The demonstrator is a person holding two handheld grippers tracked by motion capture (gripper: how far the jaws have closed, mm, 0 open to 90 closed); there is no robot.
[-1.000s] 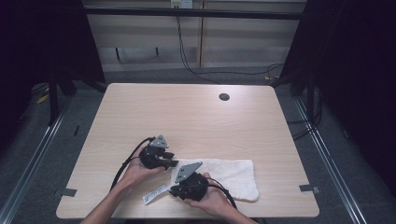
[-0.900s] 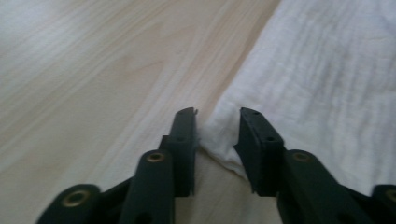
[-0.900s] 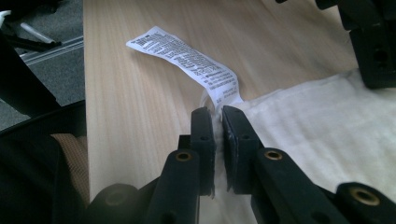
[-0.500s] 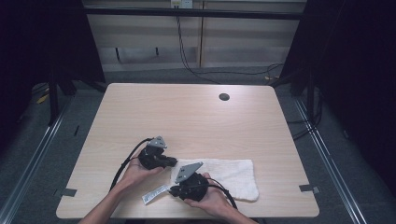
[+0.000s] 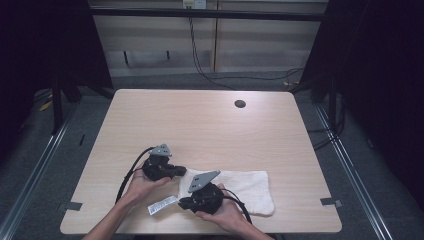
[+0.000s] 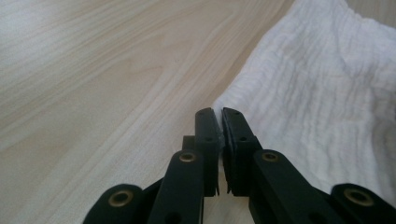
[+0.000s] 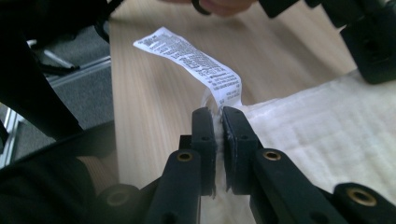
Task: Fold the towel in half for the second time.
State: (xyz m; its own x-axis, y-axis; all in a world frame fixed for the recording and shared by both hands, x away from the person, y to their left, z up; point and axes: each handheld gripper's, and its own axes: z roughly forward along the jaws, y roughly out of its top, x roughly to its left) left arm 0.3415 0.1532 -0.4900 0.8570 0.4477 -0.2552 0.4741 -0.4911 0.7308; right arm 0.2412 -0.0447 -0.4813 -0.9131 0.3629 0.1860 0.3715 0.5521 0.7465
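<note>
Both grippers clamp the white towel [image 5: 245, 187]: left gripper [image 6: 218, 116] nips its corner edge, right gripper [image 7: 218, 114] pinches the corner beside the care label [image 7: 191, 58].

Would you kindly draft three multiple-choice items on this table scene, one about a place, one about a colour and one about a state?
1. Where does the towel lie on the table?
A. far edge
B. near edge, towards the right
C. left corner

2. What colour is the towel?
A. white
B. blue
C. red

3. How do the jaws of the left gripper stand?
A. wide open above the table
B. closed on a towel corner
C. closed on a cable

Key:
1 B, since the high view shows it close to the person's side, right of centre.
2 A, as its ribbed cloth is white in every view.
3 B, as the left gripper view shows the cloth's corner pinched between nearly shut jaws.
</note>
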